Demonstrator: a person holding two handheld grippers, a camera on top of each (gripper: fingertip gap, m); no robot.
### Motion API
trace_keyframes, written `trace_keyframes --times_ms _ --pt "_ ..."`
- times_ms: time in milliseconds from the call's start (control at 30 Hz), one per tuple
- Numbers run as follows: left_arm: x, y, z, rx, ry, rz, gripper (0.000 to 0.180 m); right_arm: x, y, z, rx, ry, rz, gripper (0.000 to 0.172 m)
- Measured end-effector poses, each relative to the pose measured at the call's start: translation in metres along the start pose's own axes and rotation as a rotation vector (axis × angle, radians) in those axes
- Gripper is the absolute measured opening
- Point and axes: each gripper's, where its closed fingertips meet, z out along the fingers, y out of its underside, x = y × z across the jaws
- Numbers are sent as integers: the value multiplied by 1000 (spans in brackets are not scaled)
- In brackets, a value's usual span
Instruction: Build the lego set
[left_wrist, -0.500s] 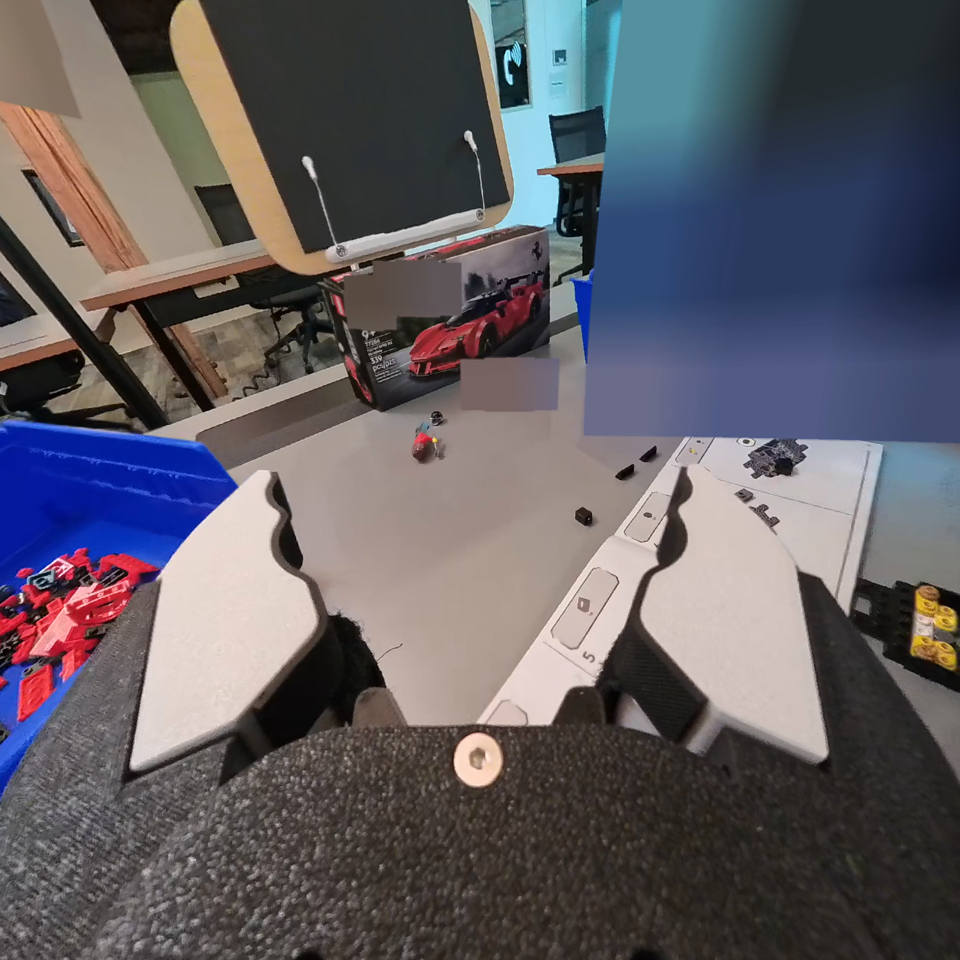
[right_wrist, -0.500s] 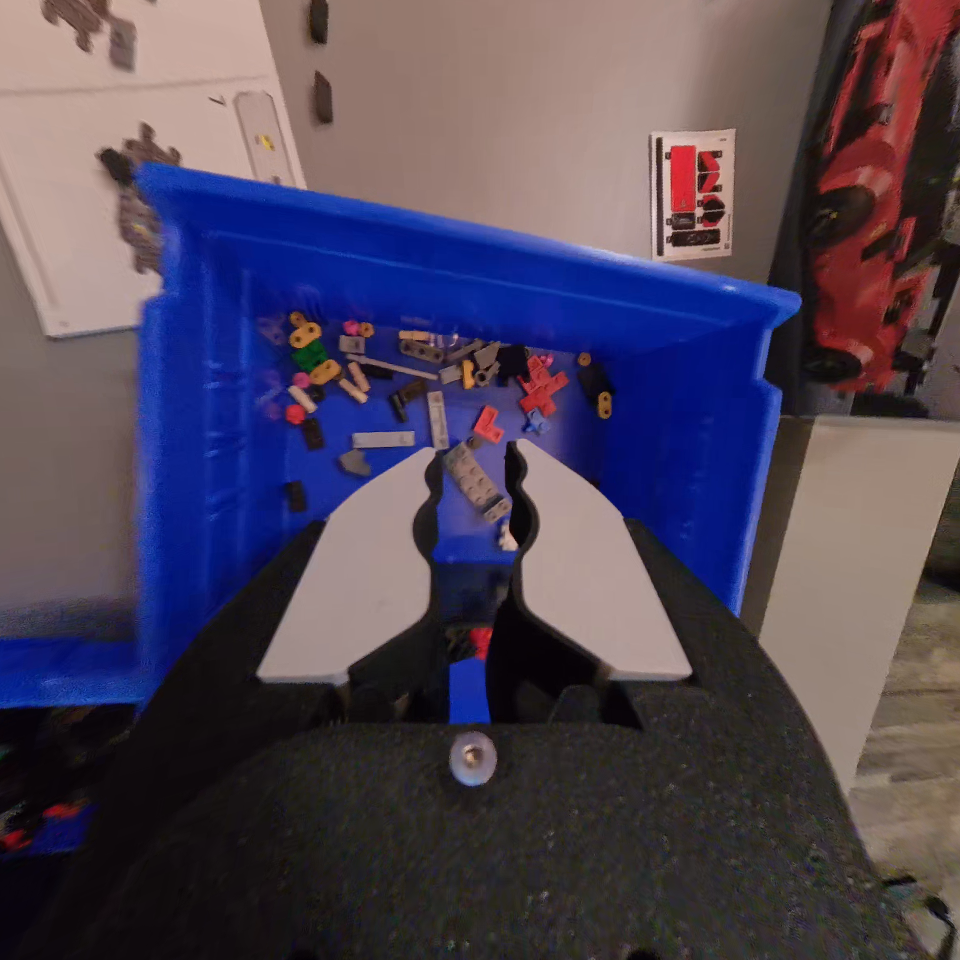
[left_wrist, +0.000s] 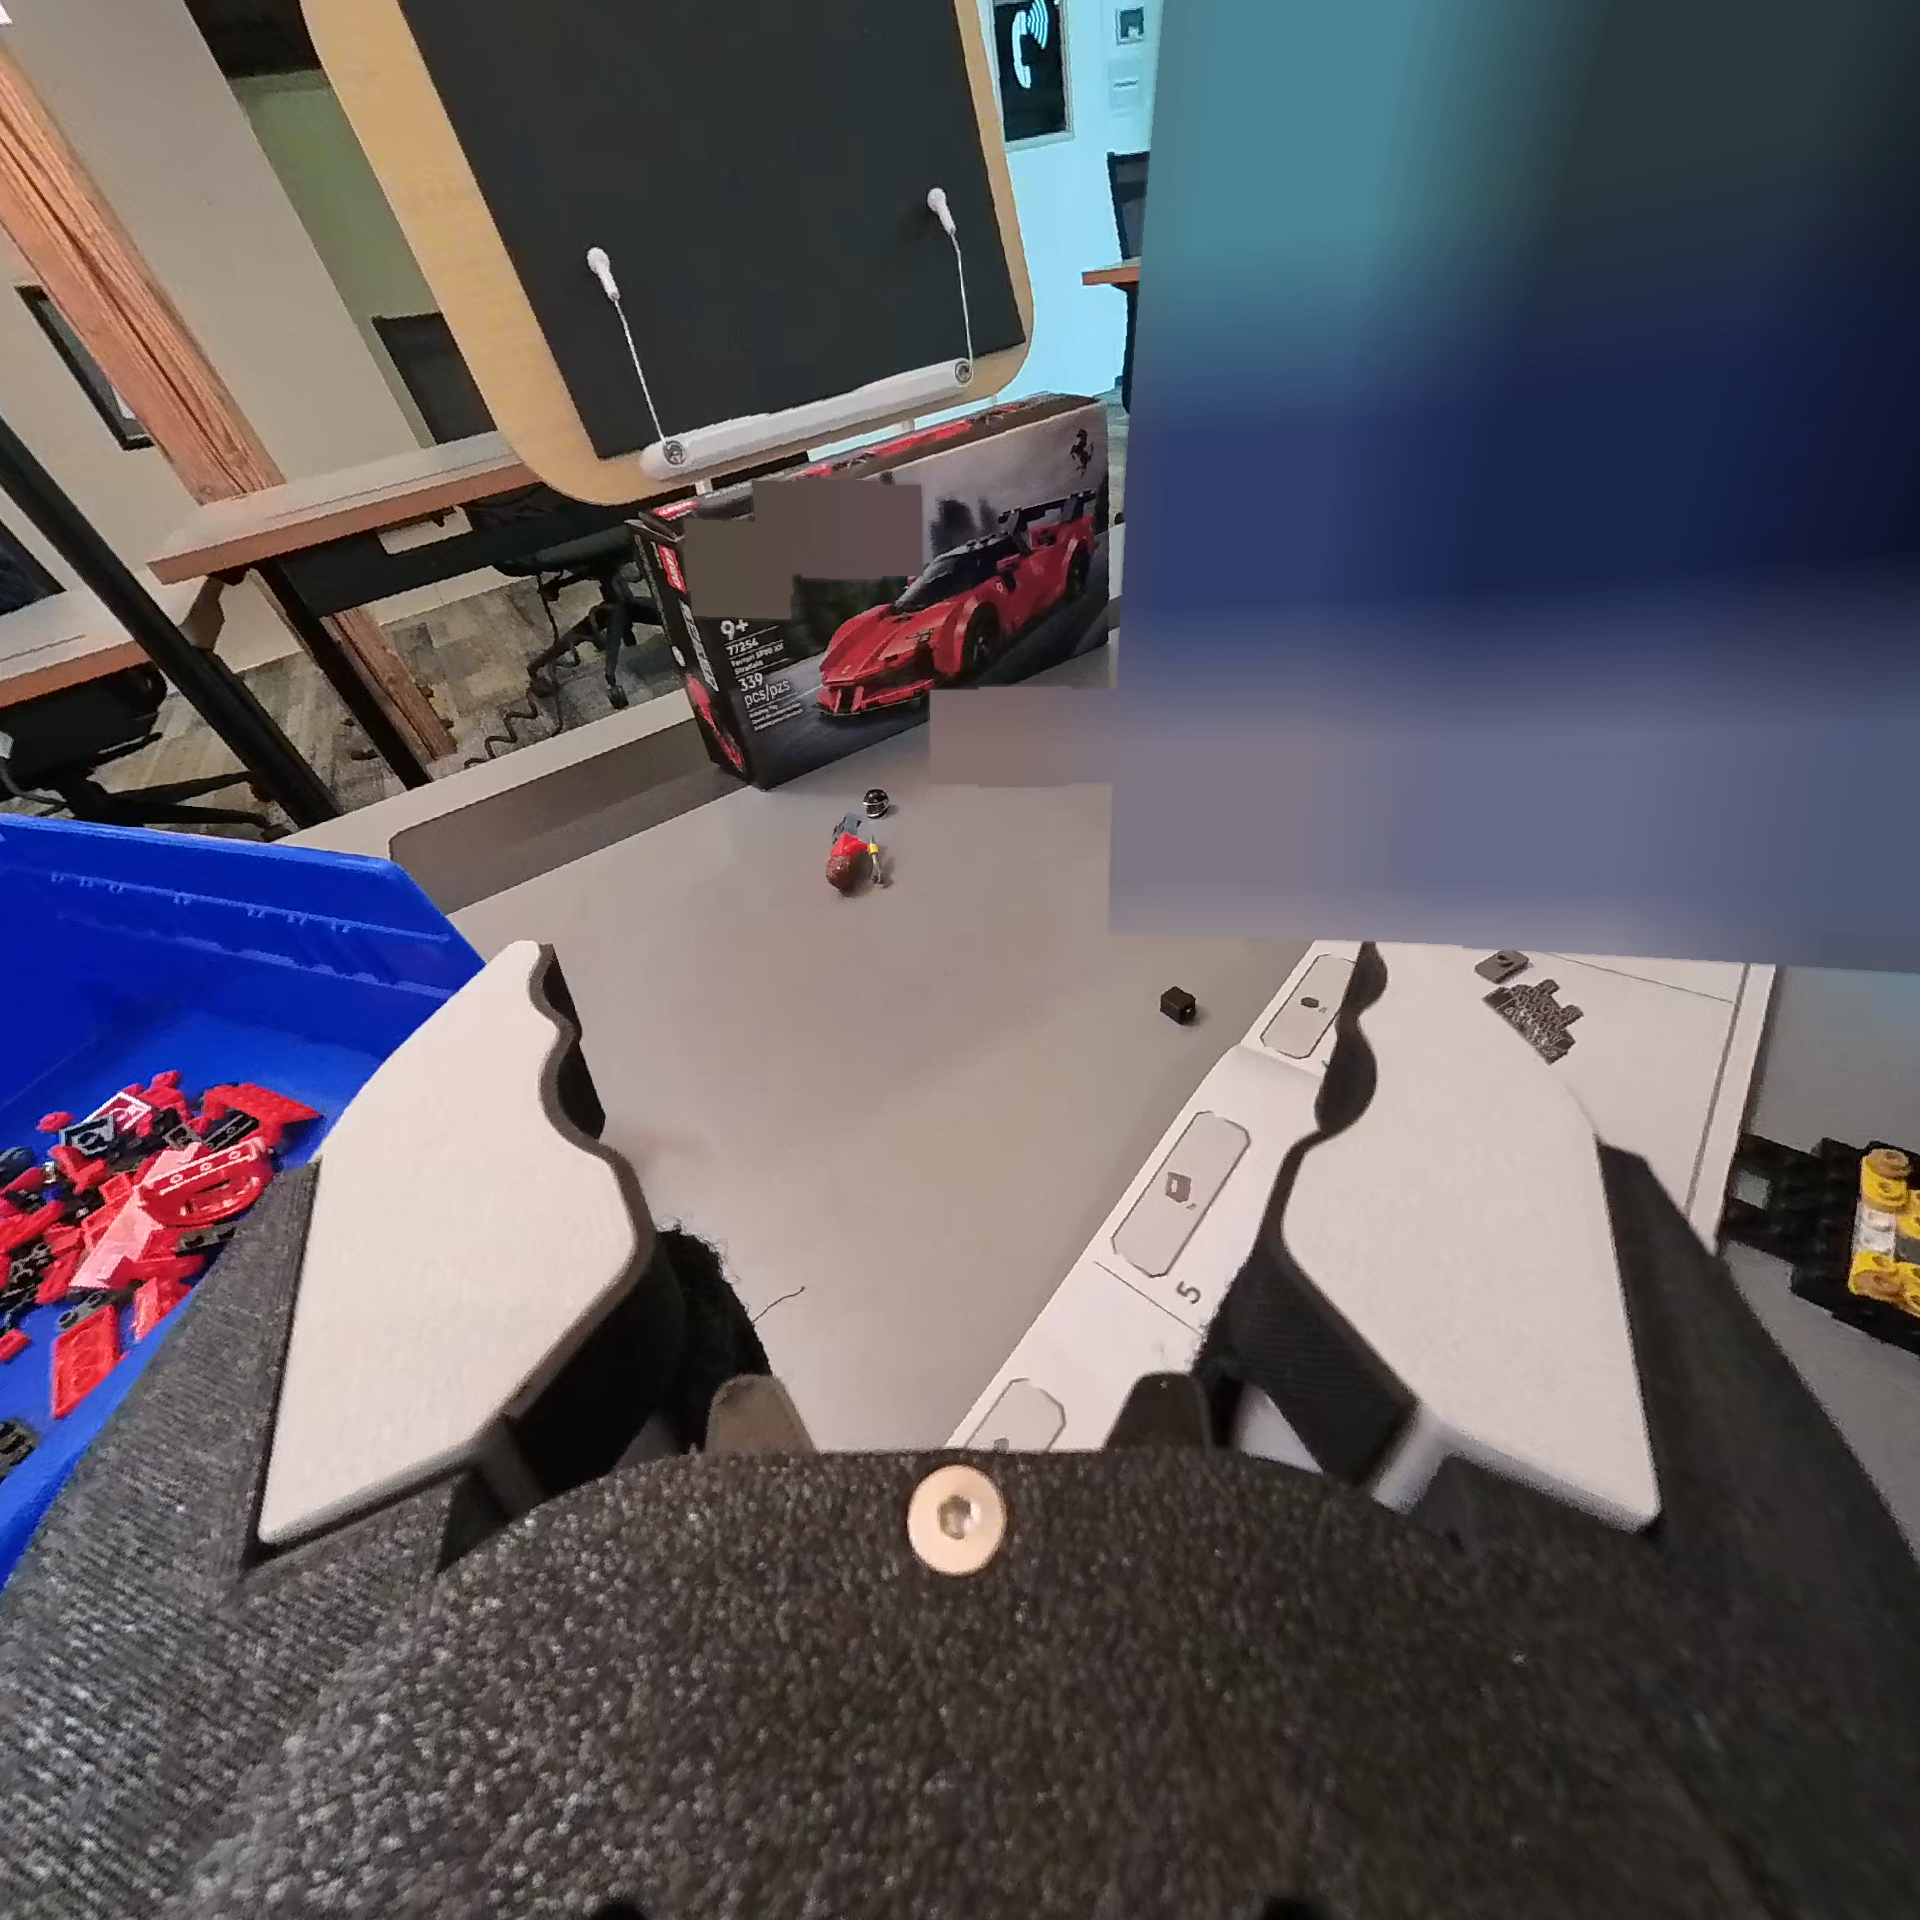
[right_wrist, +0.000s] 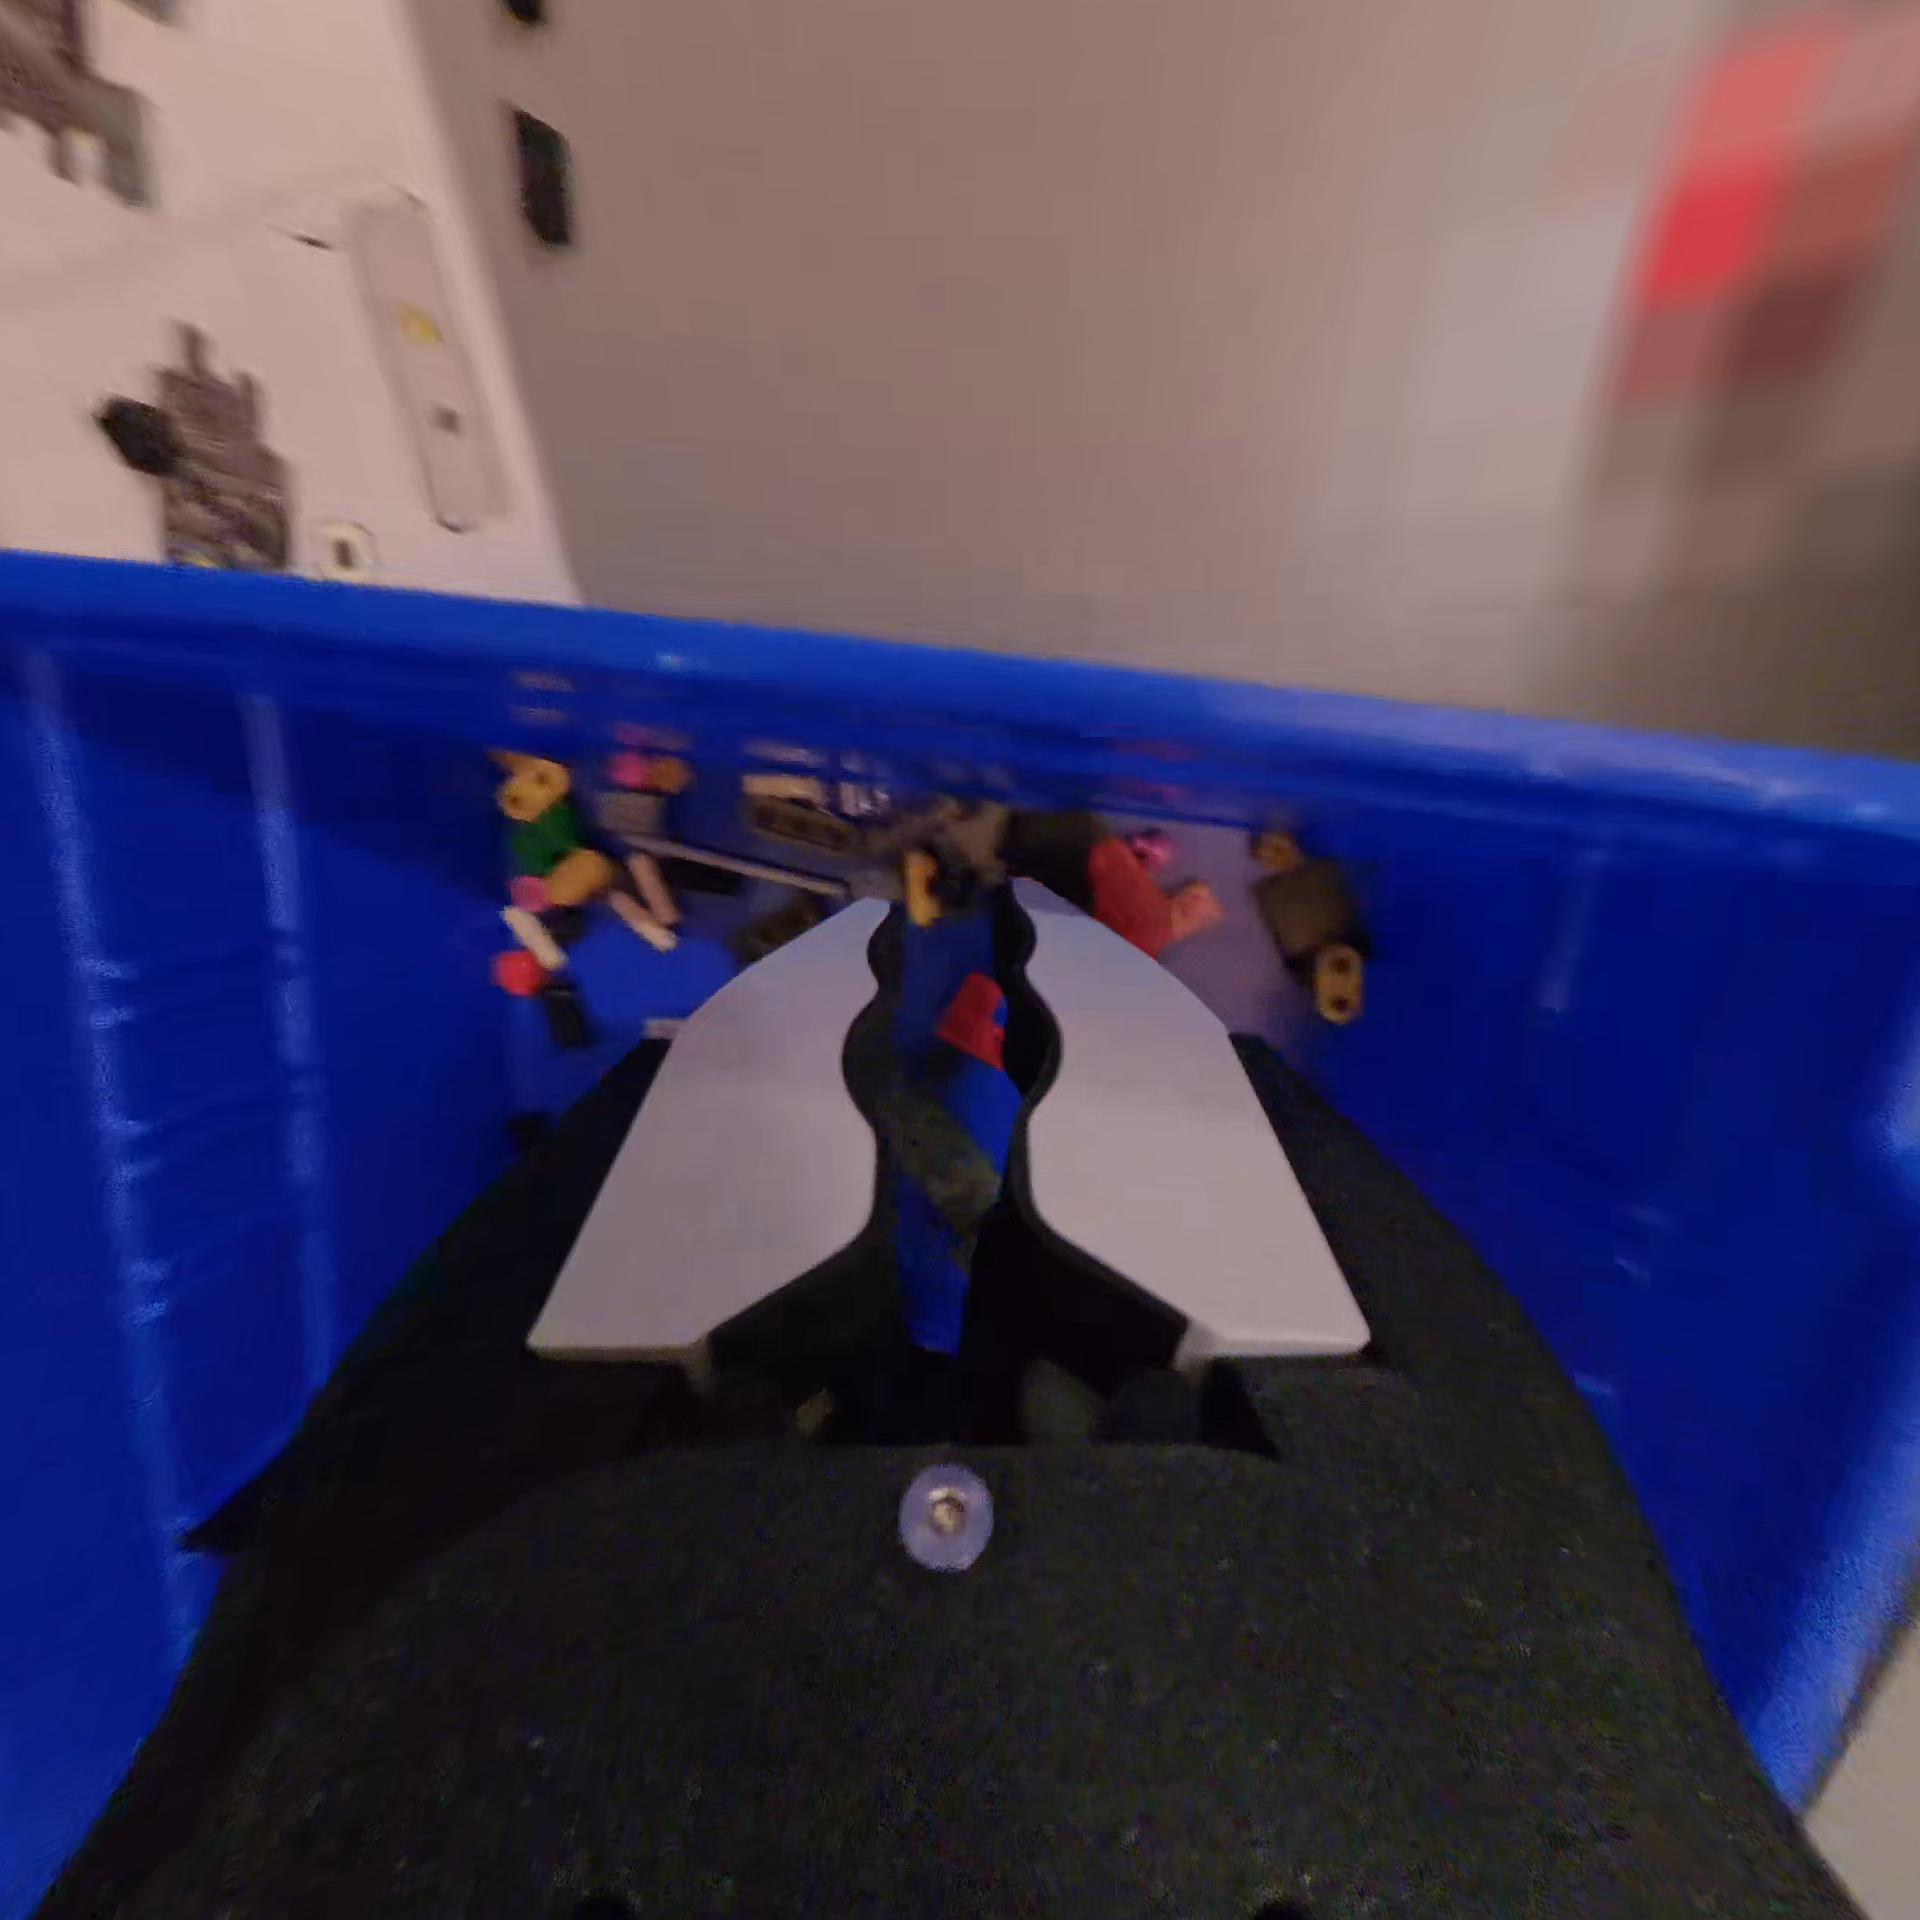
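My left gripper (left_wrist: 948, 951) is wide open and holds nothing; it hovers over the grey table (left_wrist: 883, 1091). A blue bin (left_wrist: 208, 935) of red pieces (left_wrist: 156, 1195) sits at its left. My right gripper (right_wrist: 961, 899) is down inside another blue bin (right_wrist: 1143, 717) of mixed small bricks. Its jaws stand narrowly apart, and the bin floor shows between them. A red piece (right_wrist: 971, 1023) and a grey plate (right_wrist: 951, 1164) lie below the gap. A small orange piece (right_wrist: 918, 883) lies just at the fingertips. The view is blurred and I see no pad pressing on any piece.
A toy-car box (left_wrist: 904, 613) stands at the back of the table under a book stand (left_wrist: 707, 229). A minifigure (left_wrist: 852, 862) and a small black brick (left_wrist: 1177, 1004) lie loose. A white instruction sheet (left_wrist: 1174, 1195) and a black plate with yellow pieces (left_wrist: 1860, 1236) lie to the right. My hands' fingertips stand some 35 cm from each other. My right gripper is the nearer one to the grey plate (right_wrist: 951, 1164): about 7 cm, against 40 cm.
My right gripper has pushed deeper into the bin, towards the pieces at its far wall, and its jaws have narrowed. My left gripper has stayed open, shifting only slightly.
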Motion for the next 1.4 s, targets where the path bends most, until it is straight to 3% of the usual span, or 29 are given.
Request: trace_keyframes --times_ms 167,1000,1167,1400 --pt "-2 1 0 8 4 -10 135 -4 8 9 -77 67 -98 4" --pt "-1 5 1 6 2 -18 135 -6 5 17 -107 179 -213 6" --pt "0 5 1 7 2 -14 135 -4 4 16 -97 206 -220 0" --pt "-2 2 -4 15 -7 -12 135 -7 3 -5 -35 210 -177 0"
